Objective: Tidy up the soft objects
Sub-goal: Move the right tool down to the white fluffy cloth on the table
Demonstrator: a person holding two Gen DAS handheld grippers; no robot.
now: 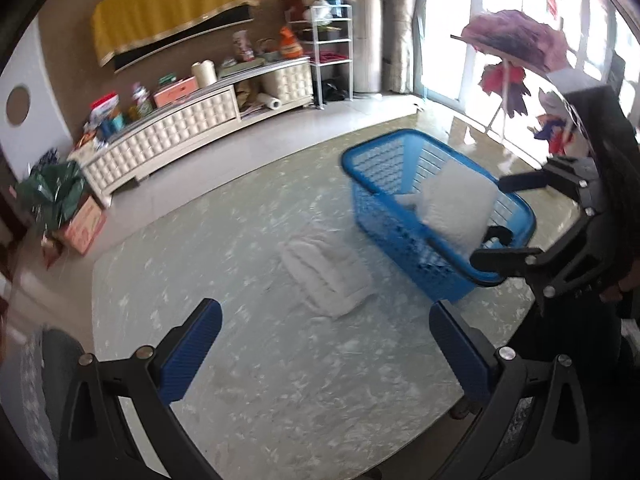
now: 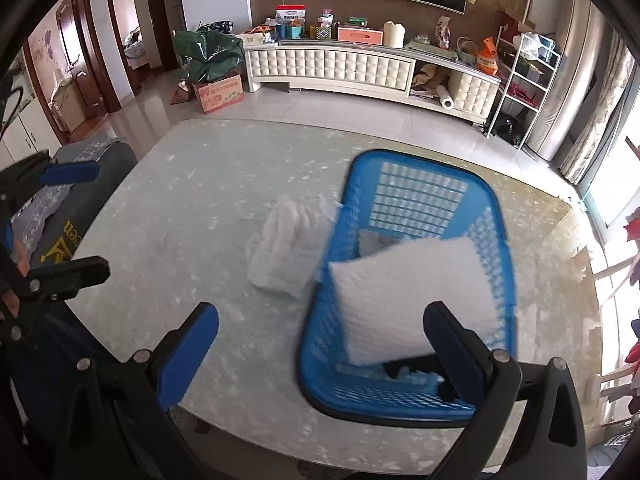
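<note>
L wrist view: left tongs (image 1: pixel 324 354) spread wide, empty, low over tabletop (image 1: pixel 240 392), aimed at folded white towel (image 1: pixel 326 276) lying flat just beside blue basket (image 1: pixel 436 216), prob next pick. White pillow (image 1: pixel 458 210) sits tilted inside basket, leaning on wall. Right tongs (image 1: pixel 494 222) hang at basket rim, spread, nothing held.

R wrist view: right tongs (image 2: pixel 320 350) spread, empty, over basket's near end (image 2: pixel 384 404); pillow (image 2: pixel 412 300) blurred, tilted in basket, likely just let go. Towel (image 2: pixel 286 250) on tabletop touching basket's left wall, not yet sorted.
</note>
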